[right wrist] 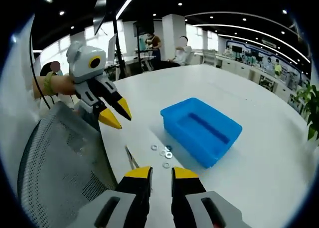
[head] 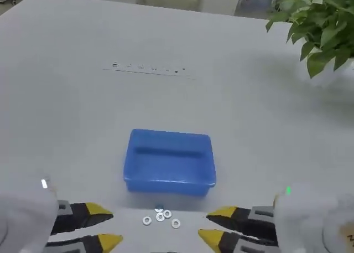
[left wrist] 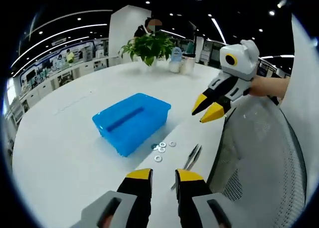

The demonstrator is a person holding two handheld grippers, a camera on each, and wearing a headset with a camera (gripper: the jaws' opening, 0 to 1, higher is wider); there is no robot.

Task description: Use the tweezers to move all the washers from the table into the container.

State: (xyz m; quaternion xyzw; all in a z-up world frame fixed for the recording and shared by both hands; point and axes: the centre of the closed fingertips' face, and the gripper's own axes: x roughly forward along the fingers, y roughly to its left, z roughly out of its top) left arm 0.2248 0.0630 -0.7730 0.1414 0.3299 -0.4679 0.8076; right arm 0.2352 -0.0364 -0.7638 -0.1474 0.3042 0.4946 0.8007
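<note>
Washers (head: 160, 216) lie in a loose clump on the white table (head: 66, 125), just in front of the blue container (head: 168, 161), a spot that I'd guess keeps each carry short. I count four for certain, perhaps a fifth in the tight middle of the clump; none is in the one container. One pair of tweezers (left wrist: 192, 157) lies flat at the table's near edge, just beside the washers, touched by neither gripper. The left gripper (head: 115, 226) and the right gripper (head: 204, 224) hover on either side of the clump, tips pointing inward. Each has its jaws slightly apart with nothing between them, ready, it seems, to take up the tweezers first. One potted plant (head: 321, 26) stands well apart at the far corner.
</note>
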